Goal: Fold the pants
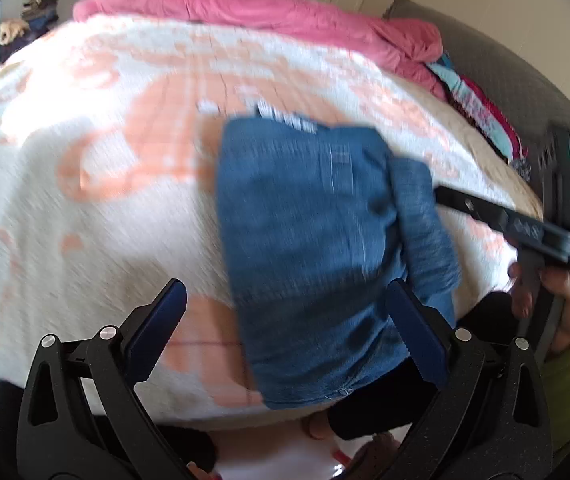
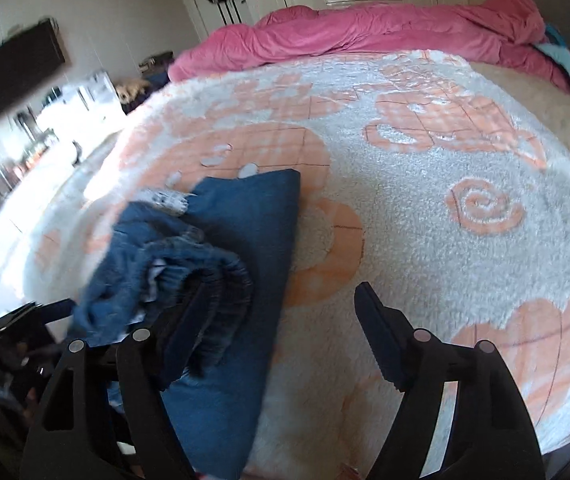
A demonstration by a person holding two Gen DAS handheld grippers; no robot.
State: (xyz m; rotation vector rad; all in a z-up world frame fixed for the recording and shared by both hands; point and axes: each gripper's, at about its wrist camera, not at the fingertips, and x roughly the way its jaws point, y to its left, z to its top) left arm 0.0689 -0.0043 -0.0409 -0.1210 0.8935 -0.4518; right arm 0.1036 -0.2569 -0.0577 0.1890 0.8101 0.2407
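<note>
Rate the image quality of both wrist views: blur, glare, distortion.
Left wrist view: motion blur smears the jeans and blanket, the blanket is washed out at left, and the fisheye bends the bed into a dome. Right wrist view: sharper, the blanket pile is crisp at right, blur only at the left side around the jeans' bunched part; window glare blows out the left; same fisheye bend.

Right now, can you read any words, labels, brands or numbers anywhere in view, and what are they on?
No text can be read.
Pants: the white label at the far edge is too blurred to read.
Right gripper: pale marks on its black body, too blurred to read.
Blanket: only orange shapes, no words.
</note>
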